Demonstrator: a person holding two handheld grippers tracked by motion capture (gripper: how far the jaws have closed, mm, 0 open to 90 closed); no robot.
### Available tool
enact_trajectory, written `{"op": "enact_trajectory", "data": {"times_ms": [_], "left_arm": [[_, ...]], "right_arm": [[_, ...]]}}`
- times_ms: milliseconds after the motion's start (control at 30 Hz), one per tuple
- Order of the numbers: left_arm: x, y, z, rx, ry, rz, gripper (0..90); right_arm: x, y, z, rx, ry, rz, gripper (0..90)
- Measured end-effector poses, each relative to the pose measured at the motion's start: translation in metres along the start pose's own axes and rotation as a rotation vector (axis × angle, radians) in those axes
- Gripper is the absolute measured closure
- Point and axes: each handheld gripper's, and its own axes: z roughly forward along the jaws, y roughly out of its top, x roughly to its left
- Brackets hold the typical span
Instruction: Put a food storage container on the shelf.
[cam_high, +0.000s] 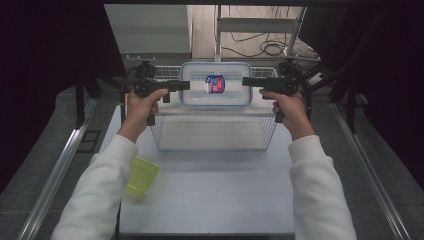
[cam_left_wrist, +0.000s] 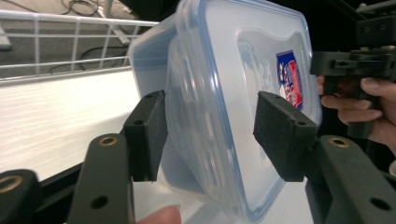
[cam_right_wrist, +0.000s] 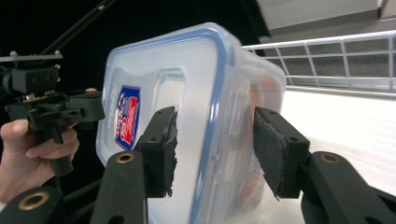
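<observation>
Above the wire basket, each hand-held gripper reaches inward, jaws loosely straddling the lidded container.

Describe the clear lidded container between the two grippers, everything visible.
The container is a rounded rectangular box of clear plastic with a blue-trimmed lid bearing a red and blue label. It is closed, lid up, over the far shelf of the wire basket. The left gripper and right gripper straddle its short ends, gaps beside the pads.
</observation>
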Motion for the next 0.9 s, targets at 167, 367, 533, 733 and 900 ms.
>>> {"op": "enact_trajectory", "data": {"times_ms": [167,367,533,733,900], "left_arm": [[0.004,-0.002,0.006,0.017,0.017,-0.013,33.6],[-0.001,-0.004,0.0,-0.012,0.016,-0.016,25.1],[-0.007,-0.01,-0.017,-0.022,0.024,-0.009,21.4],[-0.015,-0.027,-0.033,0.007,0.039,0.029,21.0],[-0.019,-0.034,-0.039,0.01,0.033,0.036,21.1]], "right_arm": [[-0.001,-0.003,0.002,-0.002,-0.068,0.012,48.4],[0.014,-0.009,-0.008,-0.05,-0.101,-0.03,49.9],[0.016,-0.02,-0.028,-0.045,-0.107,-0.066,67.5],[0.015,-0.049,-0.044,0.041,-0.071,-0.119,89.1],[0.029,-0.066,-0.032,0.109,-0.058,-0.194,89.2]]}}
